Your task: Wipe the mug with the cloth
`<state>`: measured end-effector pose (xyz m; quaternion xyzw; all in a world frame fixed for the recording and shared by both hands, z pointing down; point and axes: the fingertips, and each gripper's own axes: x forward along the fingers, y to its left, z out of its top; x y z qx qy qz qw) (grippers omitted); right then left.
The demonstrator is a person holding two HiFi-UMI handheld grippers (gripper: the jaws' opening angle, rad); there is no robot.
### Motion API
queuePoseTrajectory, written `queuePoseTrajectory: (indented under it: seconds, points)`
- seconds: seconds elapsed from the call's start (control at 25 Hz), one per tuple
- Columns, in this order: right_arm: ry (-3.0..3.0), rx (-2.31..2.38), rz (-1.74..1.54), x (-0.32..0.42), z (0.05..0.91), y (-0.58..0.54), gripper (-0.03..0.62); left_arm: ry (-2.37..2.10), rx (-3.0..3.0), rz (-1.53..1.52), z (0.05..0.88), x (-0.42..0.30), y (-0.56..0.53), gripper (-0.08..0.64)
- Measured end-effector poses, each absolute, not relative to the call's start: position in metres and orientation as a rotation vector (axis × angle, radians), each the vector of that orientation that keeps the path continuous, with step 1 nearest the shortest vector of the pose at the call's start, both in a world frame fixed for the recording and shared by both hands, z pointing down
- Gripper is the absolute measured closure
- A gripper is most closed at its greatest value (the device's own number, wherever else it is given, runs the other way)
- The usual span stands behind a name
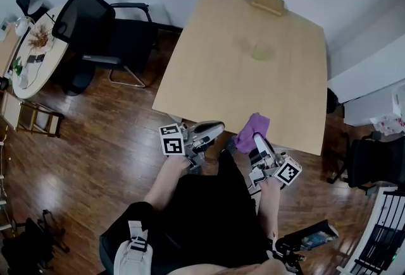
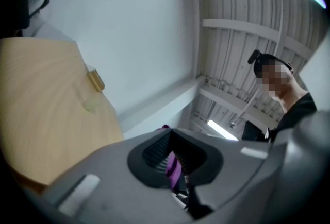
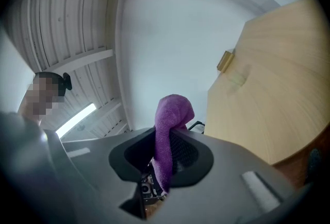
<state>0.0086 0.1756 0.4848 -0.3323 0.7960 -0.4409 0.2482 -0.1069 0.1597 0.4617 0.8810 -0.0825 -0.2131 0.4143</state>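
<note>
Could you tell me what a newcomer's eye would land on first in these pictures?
Most striking is the bright purple cloth, bunched up and clamped in the right gripper at the near edge of the wooden table. Next comes the pale green mug, standing toward the table's far side, and the black office chair off the table's left edge.

Two hand-held tools at work: the left gripper [image 1: 212, 130] and the right gripper [image 1: 256, 141] share the same grey moulded shell [image 2: 129, 187]. At the mouth of each claw a dark oval hollow [image 3: 126, 158] surrounds black ribbed pads [image 3: 183, 153], with a pale rectangular inset [image 3: 260, 190] on either side. Behind each claw sits a white cube [image 1: 172, 140] printed with black square markers. The person behind the claws wears black clothing [image 1: 202, 217], forearms uncovered.
</note>
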Motion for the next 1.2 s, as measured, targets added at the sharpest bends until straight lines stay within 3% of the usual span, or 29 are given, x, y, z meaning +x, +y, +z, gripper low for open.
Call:
queuePoseTrajectory:
  seconds: [0.48,0.56,0.76,1.0,1.2]
  points:
    - [2.063,-0.844,-1.276,0.114,0.515,0.031,0.528,-0.449,2.429,-0.128,0.513,-0.002,0.004,0.554]
    - [2.021,-0.853,-1.288,0.138,0.525,0.016,0.528,-0.516,2.523,0.016,0.536,0.018,-0.029,0.529]
    - [1.903,-0.926,-1.331,0.191,0.549,-0.006,0.528,-0.667,2.6,0.414,0.596,0.064,-0.113,0.383]
    - [1.866,-0.999,-1.309,0.215,0.548,-0.018,0.528,-0.702,2.668,0.715,0.639,0.096,-0.177,0.376]
    - [1.855,-1.062,-1.263,0.22,0.537,-0.026,0.528,-0.574,2.84,1.3,0.694,0.116,-0.209,0.367]
